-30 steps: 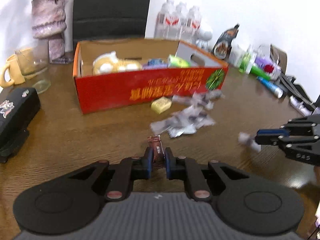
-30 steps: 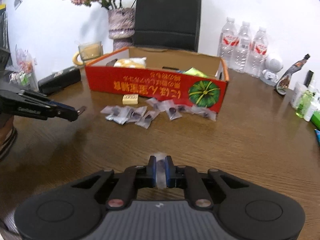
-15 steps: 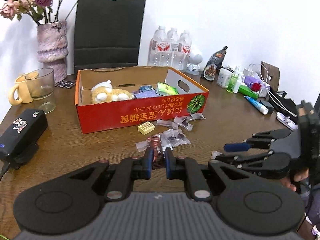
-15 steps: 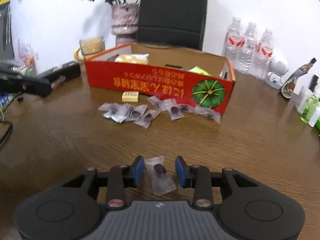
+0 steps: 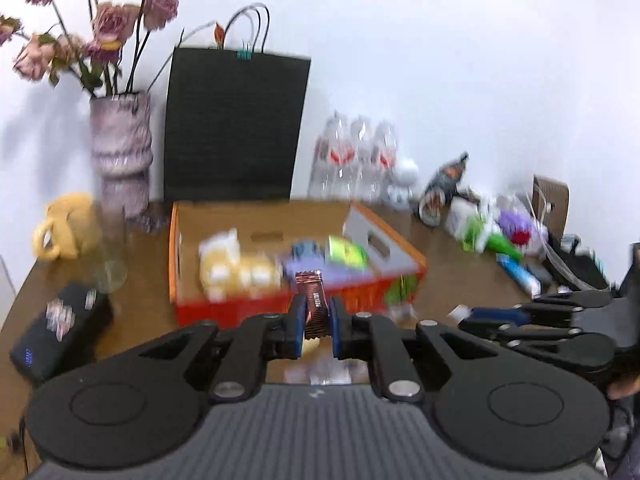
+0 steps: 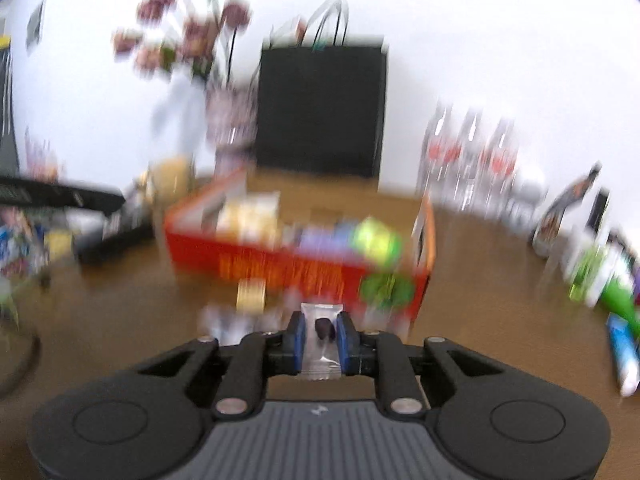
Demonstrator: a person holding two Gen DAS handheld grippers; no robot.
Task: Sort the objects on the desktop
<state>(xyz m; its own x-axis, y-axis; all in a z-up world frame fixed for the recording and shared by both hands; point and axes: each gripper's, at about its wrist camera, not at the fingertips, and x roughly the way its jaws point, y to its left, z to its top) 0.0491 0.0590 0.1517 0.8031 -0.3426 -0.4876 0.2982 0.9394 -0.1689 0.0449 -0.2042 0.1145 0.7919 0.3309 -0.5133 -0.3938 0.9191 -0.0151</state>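
My left gripper (image 5: 316, 314) is shut on a brown foil snack packet (image 5: 311, 294) and holds it upright above the table. Straight ahead of it lies the red cardboard box (image 5: 173, 256). My right gripper (image 6: 320, 330) is closing its jaws. A clear packet (image 6: 320, 309) with a dark piece inside sits between the blue pads, which touch its sides. The red box (image 6: 280, 270) is beyond it, with a small yellow block (image 6: 251, 293) and loose clear packets (image 6: 222, 318) on the table in front. In the left wrist view the right gripper (image 5: 476, 316) is at the right.
Inside the box are a yellow plush (image 5: 236, 268) and a green pack (image 5: 346, 252). Behind it stand a black paper bag (image 5: 236, 128), a vase of roses (image 5: 120, 160) and water bottles (image 5: 356, 160). A yellow mug (image 5: 64, 226), a black case (image 5: 56, 332) and toiletries (image 5: 500, 240) flank it.
Both grippers have risen, so the views now look over the box. The right jaws opened around the clear packet half a second ago and have closed back onto it.
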